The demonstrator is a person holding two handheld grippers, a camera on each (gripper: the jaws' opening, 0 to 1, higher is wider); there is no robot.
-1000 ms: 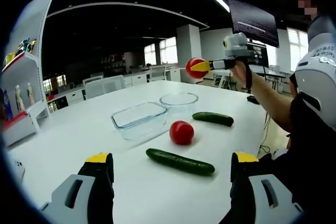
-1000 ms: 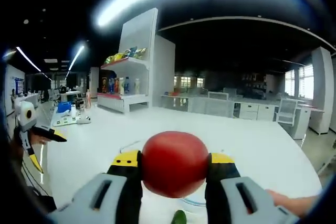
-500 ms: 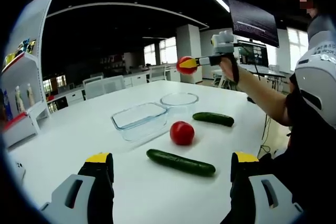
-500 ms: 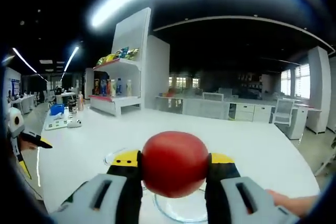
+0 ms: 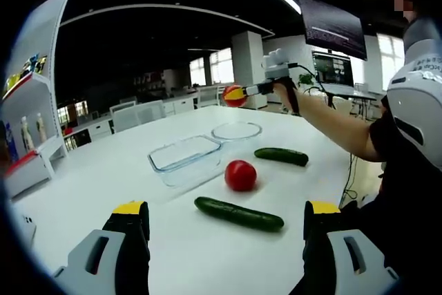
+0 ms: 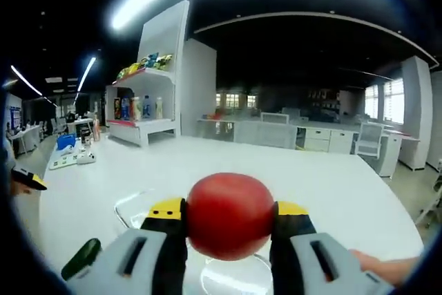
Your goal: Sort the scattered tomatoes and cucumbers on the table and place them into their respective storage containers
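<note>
The right gripper [image 6: 230, 217] is clamped on a tomato [image 6: 230, 216], its yellow-tipped jaws pressing the fruit from both sides. In the left gripper view that same gripper [image 5: 238, 93] holds the tomato [image 5: 232, 95] in the air, above the far side of the round dish [image 5: 236, 130].

A second tomato [image 5: 240, 175] lies on the white table [image 5: 103, 177], near the rectangular glass dish [image 5: 184, 155] and just right of it. The round dish sits beyond the rectangular one, a little to the right, the two close together. One cucumber [image 5: 238, 213] lies nearer than the loose tomato, close to it. The other cucumber [image 5: 280, 156] lies right of the round dish, apart from it. In the right gripper view a cucumber end [image 6: 80, 258] shows at the lower left.

The left gripper [image 5: 224, 222] hangs over the near table edge with jaws spread wide and nothing between them.

A person's arm [image 5: 331, 119] reaches out to the right gripper. A shelf unit [image 6: 141, 112] with bottles stands far left.
</note>
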